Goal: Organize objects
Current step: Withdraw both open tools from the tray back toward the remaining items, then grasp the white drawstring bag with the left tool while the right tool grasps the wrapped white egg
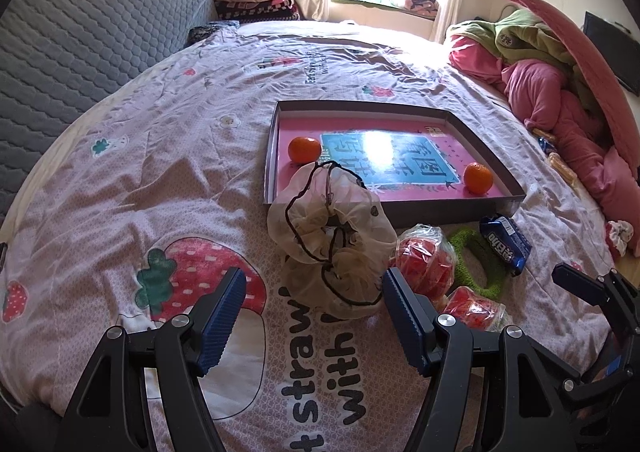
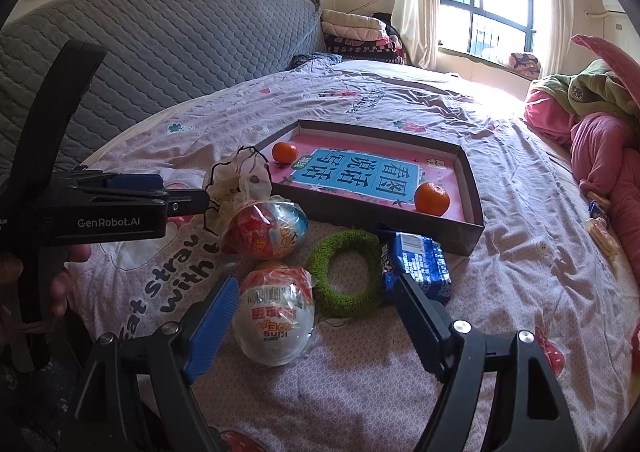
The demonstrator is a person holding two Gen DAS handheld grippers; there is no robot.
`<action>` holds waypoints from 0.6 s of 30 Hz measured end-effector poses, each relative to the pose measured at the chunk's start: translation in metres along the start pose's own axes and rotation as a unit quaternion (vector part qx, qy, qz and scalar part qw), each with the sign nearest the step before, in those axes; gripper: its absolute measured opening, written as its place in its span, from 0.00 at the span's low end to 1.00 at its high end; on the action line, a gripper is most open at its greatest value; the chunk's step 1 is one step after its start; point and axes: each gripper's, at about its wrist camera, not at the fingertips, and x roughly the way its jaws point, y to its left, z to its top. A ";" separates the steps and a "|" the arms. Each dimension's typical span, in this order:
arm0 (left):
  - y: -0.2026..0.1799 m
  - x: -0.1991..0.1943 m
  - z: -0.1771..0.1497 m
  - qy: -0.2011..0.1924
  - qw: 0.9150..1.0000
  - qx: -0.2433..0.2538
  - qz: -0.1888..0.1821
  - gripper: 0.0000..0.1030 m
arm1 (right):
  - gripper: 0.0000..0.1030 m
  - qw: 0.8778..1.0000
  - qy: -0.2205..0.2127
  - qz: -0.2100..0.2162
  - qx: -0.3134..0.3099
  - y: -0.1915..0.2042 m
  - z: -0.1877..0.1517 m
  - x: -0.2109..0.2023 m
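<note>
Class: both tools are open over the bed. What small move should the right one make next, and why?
Probably ease the right tool down around the white wrapped egg and close. The egg lies between its open fingers, still outside the tray, which holds only two oranges.

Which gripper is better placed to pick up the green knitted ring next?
Probably the right gripper: its open jaws point at the green knitted ring just ahead. The left gripper faces the mesh drawstring bag instead.

2 wrist views, angled down, sharing tray (image 1: 516,198)
</note>
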 end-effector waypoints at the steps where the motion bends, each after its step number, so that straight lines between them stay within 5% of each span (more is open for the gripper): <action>1: 0.001 0.001 -0.001 0.002 1.000 -0.001 0.000 0.70 | 0.77 1.000 0.001 0.001 -0.001 0.001 -0.002 0.001; 18: 0.004 0.015 -0.016 0.030 1.000 -0.001 0.004 0.70 | 0.78 0.999 0.025 0.009 -0.018 0.017 -0.014 0.006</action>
